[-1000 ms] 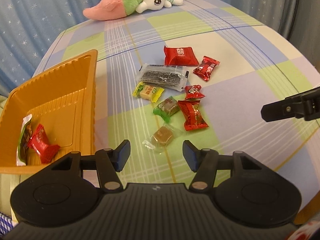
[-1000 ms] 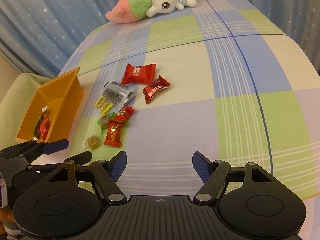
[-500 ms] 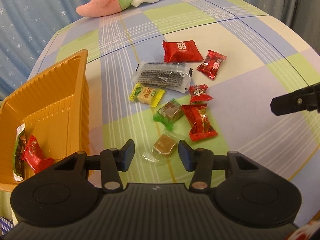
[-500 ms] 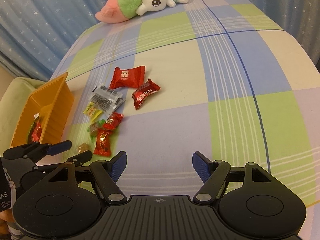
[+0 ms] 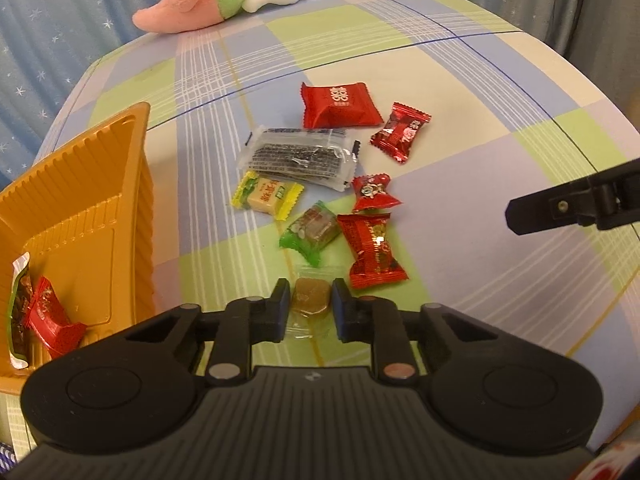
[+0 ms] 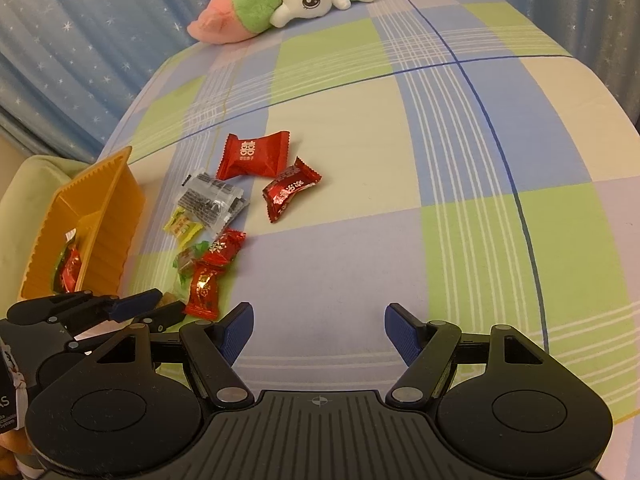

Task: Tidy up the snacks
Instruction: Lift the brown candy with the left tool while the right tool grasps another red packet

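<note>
Gripper [image 5: 310,307] in my left hand, wide apart a second ago, now clamps the brown cube candy [image 5: 311,297] in crinkly clear wrap, just right of the ribbed orange tray [image 5: 96,200]; my right gripper [image 6: 319,330] hangs released.

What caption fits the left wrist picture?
Left gripper shut on a brown candy beside the orange tray.

**Snacks scattered on a checked counter**

A counter [image 6: 460,240] covered in a blue, green and cream checked cloth carries an orange ribbed plastic tray [image 5: 100,216] at its left edge, a cluster of wrapped candies [image 5: 372,248] beside a clear dark-printed packet [image 5: 298,156], and a pink-and-white plush rabbit [image 6: 288,0] at the far edge.
</note>
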The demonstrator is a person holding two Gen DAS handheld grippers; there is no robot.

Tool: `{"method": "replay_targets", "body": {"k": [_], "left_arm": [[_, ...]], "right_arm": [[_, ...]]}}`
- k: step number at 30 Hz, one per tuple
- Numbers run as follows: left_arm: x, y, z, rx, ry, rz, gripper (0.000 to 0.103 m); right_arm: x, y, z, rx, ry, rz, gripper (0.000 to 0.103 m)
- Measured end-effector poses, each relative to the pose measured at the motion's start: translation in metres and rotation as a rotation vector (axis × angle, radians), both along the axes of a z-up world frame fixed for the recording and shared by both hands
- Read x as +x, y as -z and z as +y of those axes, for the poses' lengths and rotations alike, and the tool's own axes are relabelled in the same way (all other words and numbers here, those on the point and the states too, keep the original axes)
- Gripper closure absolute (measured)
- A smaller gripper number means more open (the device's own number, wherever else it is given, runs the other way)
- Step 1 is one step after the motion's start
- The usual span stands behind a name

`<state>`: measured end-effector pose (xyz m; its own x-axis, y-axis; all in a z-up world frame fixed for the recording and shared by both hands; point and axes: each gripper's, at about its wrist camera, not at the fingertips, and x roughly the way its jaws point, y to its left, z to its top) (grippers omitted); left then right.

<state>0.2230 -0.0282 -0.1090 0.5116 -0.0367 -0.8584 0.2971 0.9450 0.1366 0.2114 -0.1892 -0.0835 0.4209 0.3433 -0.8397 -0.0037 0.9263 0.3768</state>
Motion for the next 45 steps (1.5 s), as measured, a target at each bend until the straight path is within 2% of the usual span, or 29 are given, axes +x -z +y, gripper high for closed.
{"method": "replay_targets", "body": {"k": [10,20,22,24,37,40,45], "left_arm": [[-0.016,-0.013,0.005,-0.036,-0.023,-0.011,0.084],[-0.045,-0.029,0.032,-0.050,-0.101,-0.033,0.084],[-0.051,-0.030,0.040,-0.051,-0.127,-0.037,0.084],[-0.056,-0.033,0.049,-0.052,-0.154,-0.042,0.084],[-0.087,-0.046,0.105,-0.060,-0.317,-0.063,0.084],[-0.092,-0.049,0.116,-0.063,-0.336,-0.067,0.084],[-0.099,-0.055,0.133,-0.065,-0.357,-0.076,0.084]], "right_arm": [[-0.003,-0.005,0.007,0.013,-0.022,-0.032,0.031],[0.005,-0.003,0.043,0.050,-0.133,-0.086,0.031],[0.008,-0.001,0.052,0.050,-0.157,-0.097,0.035],[0.013,0.002,0.061,0.051,-0.177,-0.093,0.044],[0.029,0.023,0.096,0.020,-0.178,-0.073,0.066],[0.028,0.024,0.098,0.007,-0.177,-0.072,0.078],[0.021,0.021,0.099,0.006,-0.172,-0.070,0.082]]}}
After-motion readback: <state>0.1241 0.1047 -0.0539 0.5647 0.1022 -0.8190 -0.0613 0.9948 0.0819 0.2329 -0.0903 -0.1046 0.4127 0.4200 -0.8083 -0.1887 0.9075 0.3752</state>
